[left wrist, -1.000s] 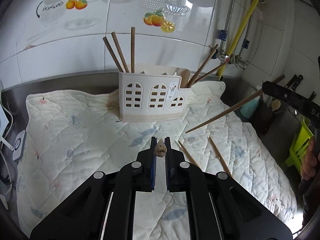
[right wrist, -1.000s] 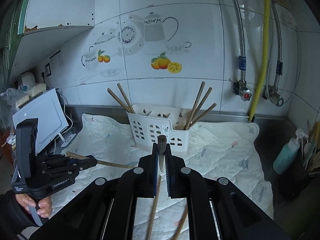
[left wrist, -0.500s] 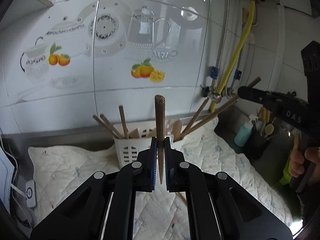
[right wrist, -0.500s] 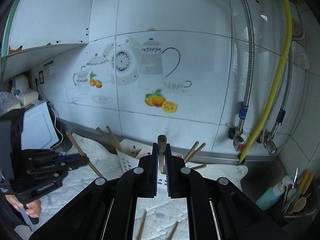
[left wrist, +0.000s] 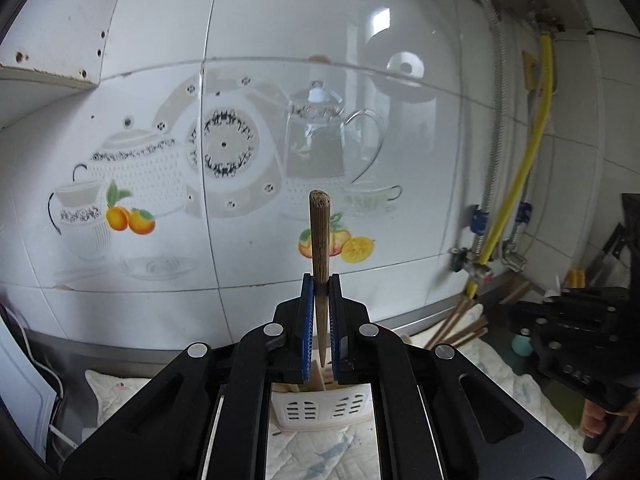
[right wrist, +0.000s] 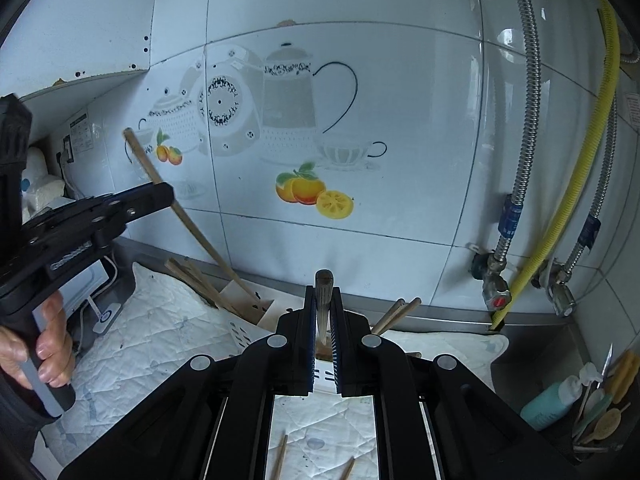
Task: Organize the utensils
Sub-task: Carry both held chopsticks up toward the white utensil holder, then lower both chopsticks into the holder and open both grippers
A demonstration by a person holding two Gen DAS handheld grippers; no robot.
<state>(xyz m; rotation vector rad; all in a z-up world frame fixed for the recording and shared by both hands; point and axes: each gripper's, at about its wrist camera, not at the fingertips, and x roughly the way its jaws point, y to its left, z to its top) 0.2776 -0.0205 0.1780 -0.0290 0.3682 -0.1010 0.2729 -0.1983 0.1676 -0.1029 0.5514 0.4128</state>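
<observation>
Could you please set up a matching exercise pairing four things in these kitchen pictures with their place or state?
Things:
1. left chopstick
2. holder
3. yellow hose
4. loose chopsticks

Places or states:
A. runs down the wall
B. lying on the cloth
C. clamped in the left gripper
D. standing on the cloth, sticks inside

Pairs: 1-C, 2-D, 3-A, 4-B

Utensil caddy (left wrist: 320,410) on quilted mat (right wrist: 160,328), against tiled wall (right wrist: 360,80); chopsticks (right wrist: 400,308) inside caddy, two loose chopsticks (right wrist: 280,456) on mat in front
</observation>
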